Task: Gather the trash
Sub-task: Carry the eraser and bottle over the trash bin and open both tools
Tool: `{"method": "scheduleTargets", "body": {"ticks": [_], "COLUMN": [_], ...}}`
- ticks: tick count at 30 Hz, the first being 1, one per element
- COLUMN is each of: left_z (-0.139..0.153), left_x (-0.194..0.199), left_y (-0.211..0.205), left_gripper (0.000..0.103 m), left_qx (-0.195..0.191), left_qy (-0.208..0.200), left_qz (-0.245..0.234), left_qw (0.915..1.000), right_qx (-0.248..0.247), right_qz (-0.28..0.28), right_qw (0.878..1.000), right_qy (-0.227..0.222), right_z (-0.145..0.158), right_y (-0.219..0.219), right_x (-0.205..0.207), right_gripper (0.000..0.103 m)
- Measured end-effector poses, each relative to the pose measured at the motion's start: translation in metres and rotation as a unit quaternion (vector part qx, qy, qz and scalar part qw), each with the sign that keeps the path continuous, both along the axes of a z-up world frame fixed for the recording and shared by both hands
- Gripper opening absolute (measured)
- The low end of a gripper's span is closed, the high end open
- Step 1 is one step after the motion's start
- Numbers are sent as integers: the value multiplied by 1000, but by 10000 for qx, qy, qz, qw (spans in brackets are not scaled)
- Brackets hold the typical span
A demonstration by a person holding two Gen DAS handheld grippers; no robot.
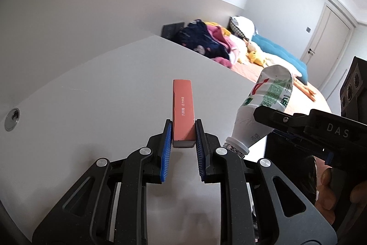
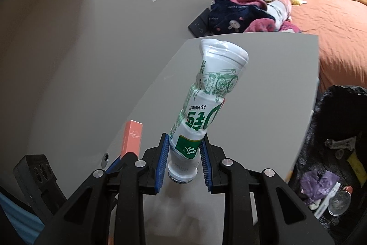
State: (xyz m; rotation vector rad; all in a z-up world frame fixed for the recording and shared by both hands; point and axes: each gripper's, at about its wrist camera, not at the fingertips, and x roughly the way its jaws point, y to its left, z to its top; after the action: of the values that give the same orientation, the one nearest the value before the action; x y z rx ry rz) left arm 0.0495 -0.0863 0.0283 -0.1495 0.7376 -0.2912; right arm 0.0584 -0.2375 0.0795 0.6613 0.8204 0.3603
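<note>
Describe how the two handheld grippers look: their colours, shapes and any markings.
Both the left gripper and the right gripper are black, with angular linkage arms, round silver pivot pins and ribbed blue pads on the fingers. In the left wrist view the right gripper's body bears pale letters "DAS".

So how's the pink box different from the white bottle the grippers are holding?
The pink box is slim, flat-sided and undented; the white bottle is round, crumpled, with green print. The left gripper clamps the box's end, the right gripper the bottle near its neck. Both are held above the table.
</note>
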Motion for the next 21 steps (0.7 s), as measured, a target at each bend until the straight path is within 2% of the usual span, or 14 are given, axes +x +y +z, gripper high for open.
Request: {"method": "scheduleTargets", "body": {"ticks": [21], "left_z": [3], "left_x": [-40], "left_y": [-94], "left_gripper": [19], "left_qx": [23], "left_qy": [-65], "left_qz": [-828], "left_qw": [9965], "right_qx": [-416], "right_qz": [-731], "right_qw": [9961], "right_qy": [-250], "right_z": [1], "right_y": [-101], "right_x": [-86], "right_gripper": [29]}}
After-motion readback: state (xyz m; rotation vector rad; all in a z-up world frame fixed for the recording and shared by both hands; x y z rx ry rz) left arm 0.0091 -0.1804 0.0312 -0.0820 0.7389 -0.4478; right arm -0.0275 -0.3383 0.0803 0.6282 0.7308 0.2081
